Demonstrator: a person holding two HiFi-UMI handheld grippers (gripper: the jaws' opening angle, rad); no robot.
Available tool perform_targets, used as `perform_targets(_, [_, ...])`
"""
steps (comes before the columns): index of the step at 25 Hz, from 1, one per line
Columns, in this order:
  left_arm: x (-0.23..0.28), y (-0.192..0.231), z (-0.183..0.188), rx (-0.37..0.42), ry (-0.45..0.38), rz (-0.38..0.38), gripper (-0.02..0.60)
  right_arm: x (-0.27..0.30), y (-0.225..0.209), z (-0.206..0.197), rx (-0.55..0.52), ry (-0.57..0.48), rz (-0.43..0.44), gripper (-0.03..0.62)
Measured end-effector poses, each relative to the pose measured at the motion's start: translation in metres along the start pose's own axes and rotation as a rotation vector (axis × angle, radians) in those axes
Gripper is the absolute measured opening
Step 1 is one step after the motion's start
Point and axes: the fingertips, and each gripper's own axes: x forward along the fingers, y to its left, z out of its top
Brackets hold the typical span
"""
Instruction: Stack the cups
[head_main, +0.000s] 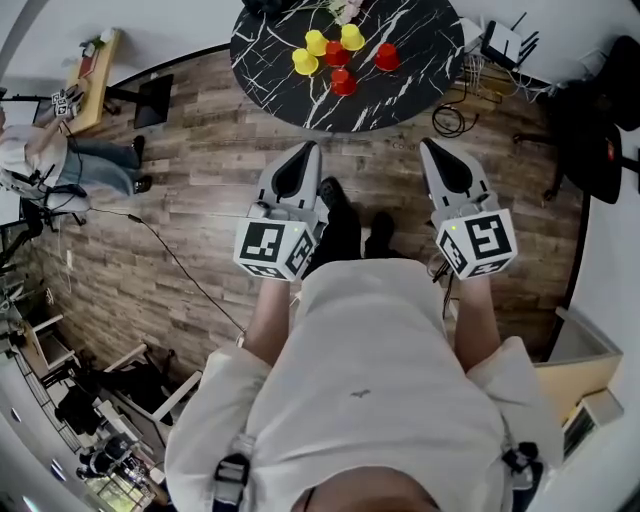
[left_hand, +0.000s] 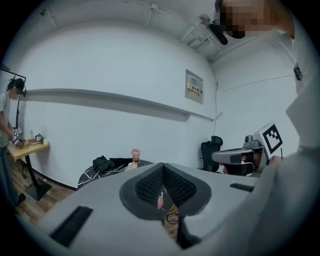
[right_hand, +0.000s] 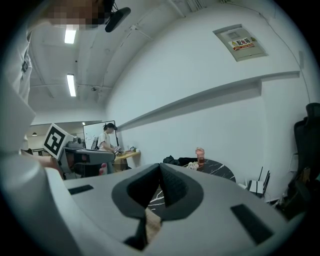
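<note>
Wood-plank floor (head_main: 200, 180) fills most of the head view below you, and one round black table (head_main: 270, 60) with white marble veining stands on it ahead of you. One black office chair (head_main: 600, 130) sits at the far right. One other person (head_main: 50, 160) is at the far left beside a small wooden desk (head_main: 95, 70), well apart from the table.

You hold two claws level over the floor, side by side and short of the table's near edge. The left claw (head_main: 308, 148) is clenched with nothing between its jaws, and the right claw (head_main: 428, 145) is clenched and empty too.

Six cups stand on the table, all apart from both claws: three yellow cups (head_main: 316, 42) in a loose group towards the left and three red cups (head_main: 387, 57) just beside them, one red sitting between the yellows and another nearest the table's front edge.

On the table's far side lie one dark bundle of cloth (left_hand: 102, 162) and one pink-topped drink cup (left_hand: 135, 155). A tangle of cables (head_main: 450, 120) lies on the floor by the table's right edge.
</note>
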Motion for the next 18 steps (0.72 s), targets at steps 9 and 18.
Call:
perform_targets(9, [-0.006, 0.017, -0.004, 0.047, 0.021, 0.004, 0.005, 0.022, 0.008, -0.001, -0.013, 0.014, 0.001, 0.006])
perform_targets(18, [0.008, 0.063, 0.008, 0.017, -0.004, -0.014, 0.005, 0.067, 0.013, 0.013, -0.057, 0.040, -0.001, 0.031])
